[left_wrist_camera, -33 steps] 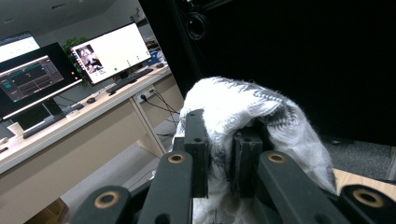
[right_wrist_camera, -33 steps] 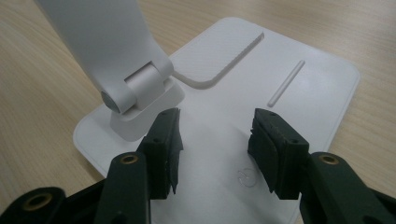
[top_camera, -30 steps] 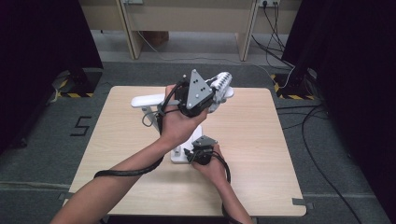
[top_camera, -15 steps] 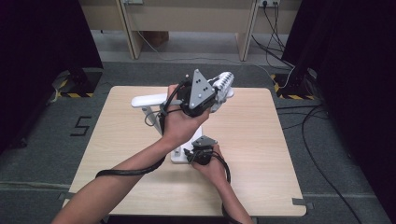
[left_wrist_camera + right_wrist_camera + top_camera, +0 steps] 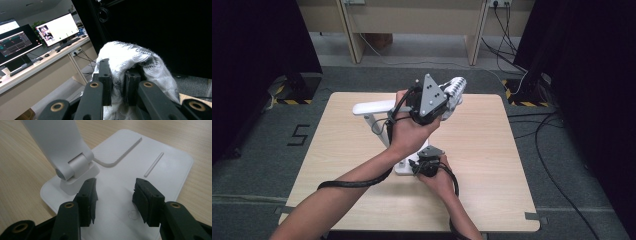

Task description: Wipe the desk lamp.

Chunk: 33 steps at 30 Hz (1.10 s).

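Note:
A white desk lamp stands on the wooden table (image 5: 492, 150). Its flat base (image 5: 403, 169) (image 5: 150, 160) lies near the middle, and its arm (image 5: 372, 107) reaches out to the left. My left gripper (image 5: 438, 100) (image 5: 118, 75) is raised above the table's far half. It is shut on a white and grey knitted cloth (image 5: 455, 89) (image 5: 150, 65), which drapes over its jaws. My right gripper (image 5: 426, 161) (image 5: 115, 200) points down at the lamp base beside the hinge (image 5: 75, 167). It is open, with only the base plate showing between its fingers.
A desk with monitors (image 5: 57, 30) and keyboards stands beyond the table. Black curtains (image 5: 592, 75) hang on both sides. Cables (image 5: 557, 165) run over the grey floor at the right. A "5" (image 5: 300, 134) is marked on the floor at the left.

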Motion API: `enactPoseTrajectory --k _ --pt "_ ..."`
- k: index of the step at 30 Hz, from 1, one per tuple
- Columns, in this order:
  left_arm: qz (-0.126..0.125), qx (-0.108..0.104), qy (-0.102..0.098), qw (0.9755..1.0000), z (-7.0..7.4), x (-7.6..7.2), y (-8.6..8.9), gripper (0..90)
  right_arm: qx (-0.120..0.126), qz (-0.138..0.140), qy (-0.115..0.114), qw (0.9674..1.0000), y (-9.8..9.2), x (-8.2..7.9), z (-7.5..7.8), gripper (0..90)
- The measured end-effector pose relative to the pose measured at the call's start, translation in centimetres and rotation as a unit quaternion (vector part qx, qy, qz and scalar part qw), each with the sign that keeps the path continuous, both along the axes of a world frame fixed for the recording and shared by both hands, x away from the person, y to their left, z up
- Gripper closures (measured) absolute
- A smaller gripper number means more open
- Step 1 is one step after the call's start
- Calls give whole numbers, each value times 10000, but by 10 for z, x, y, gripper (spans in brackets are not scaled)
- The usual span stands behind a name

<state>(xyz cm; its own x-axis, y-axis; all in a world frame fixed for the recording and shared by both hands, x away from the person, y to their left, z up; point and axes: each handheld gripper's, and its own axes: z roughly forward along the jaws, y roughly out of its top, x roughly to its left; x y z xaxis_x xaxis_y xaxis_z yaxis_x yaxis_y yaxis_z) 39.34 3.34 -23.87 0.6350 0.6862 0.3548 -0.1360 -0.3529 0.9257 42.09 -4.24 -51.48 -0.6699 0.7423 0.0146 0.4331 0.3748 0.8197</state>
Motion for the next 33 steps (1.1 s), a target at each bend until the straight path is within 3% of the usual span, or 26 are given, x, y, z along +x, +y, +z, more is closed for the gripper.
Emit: enactPoseTrajectory --k 33 --pt "-129 3 23 9999 2 -2 -19 797 2 0 -7 10000 1 -2 0 534"
